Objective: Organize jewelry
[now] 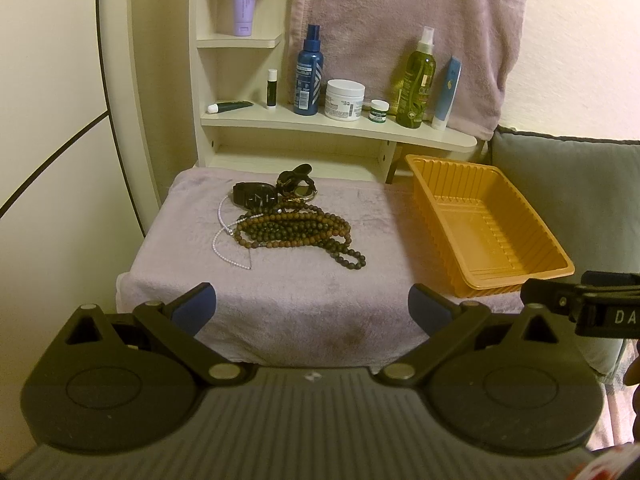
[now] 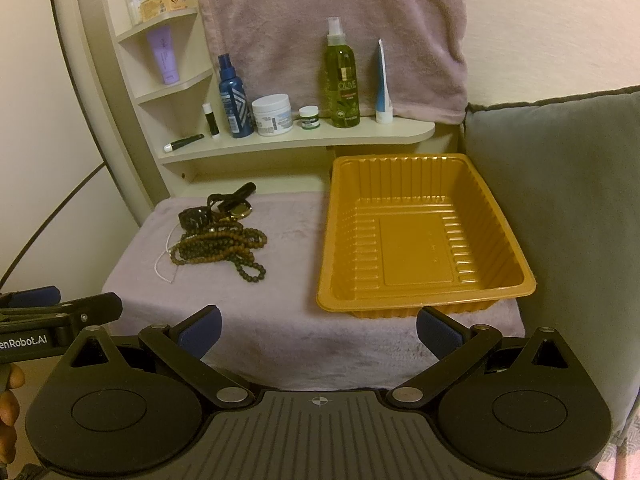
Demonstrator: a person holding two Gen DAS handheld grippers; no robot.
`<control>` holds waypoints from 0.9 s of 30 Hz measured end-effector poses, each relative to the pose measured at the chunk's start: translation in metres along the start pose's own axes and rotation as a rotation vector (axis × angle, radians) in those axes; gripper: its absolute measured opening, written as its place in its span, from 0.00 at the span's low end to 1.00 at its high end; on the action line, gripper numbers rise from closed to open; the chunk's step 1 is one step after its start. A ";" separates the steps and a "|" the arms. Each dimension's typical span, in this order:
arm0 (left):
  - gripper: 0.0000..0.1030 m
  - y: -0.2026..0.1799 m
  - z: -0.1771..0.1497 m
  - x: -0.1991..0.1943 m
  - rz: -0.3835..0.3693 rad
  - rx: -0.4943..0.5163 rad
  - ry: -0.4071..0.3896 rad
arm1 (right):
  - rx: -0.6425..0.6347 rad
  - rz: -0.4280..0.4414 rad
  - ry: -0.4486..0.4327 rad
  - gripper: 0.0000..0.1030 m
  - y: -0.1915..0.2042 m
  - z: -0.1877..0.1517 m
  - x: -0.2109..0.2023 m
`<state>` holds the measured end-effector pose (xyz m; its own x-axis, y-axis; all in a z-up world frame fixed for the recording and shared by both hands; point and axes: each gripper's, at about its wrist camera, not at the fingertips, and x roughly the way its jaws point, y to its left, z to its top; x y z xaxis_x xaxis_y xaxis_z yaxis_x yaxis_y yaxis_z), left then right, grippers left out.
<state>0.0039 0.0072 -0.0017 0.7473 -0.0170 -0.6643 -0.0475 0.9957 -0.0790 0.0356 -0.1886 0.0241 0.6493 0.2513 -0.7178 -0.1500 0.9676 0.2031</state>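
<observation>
Both grippers, left gripper (image 1: 312,308) and right gripper (image 2: 318,330), are waiting with fingers wide open. The jewelry pile (image 1: 286,220) is lying at 9 o'clock from the empty orange tray (image 2: 420,236); better lifting one strand at a time.

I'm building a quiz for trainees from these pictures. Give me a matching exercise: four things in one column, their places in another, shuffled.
Things:
1. orange tray
2. bead necklaces
3. blue spray bottle
4. purple tube

Places:
A. upper corner shelf
B. heaped on the cloth's left part
C. long shelf, beside the white jar
D. on the cloth's right part, nothing in it

Pairs: 1-D, 2-B, 3-C, 4-A
</observation>
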 end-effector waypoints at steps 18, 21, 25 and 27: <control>0.99 -0.002 0.000 -0.003 0.001 -0.001 -0.001 | 0.001 0.001 0.001 1.00 0.000 -0.002 0.000; 0.99 -0.002 0.000 -0.003 0.000 -0.001 -0.001 | 0.001 0.001 0.001 1.00 0.000 -0.002 0.001; 0.99 -0.002 0.000 -0.003 -0.001 -0.001 -0.001 | 0.002 0.001 0.002 1.00 0.000 -0.003 0.001; 0.99 -0.003 0.000 -0.005 0.000 -0.001 -0.001 | 0.001 0.001 0.001 1.00 0.000 -0.003 0.001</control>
<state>0.0001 0.0047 0.0015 0.7478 -0.0175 -0.6637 -0.0475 0.9957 -0.0797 0.0342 -0.1886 0.0211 0.6484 0.2527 -0.7181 -0.1500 0.9672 0.2049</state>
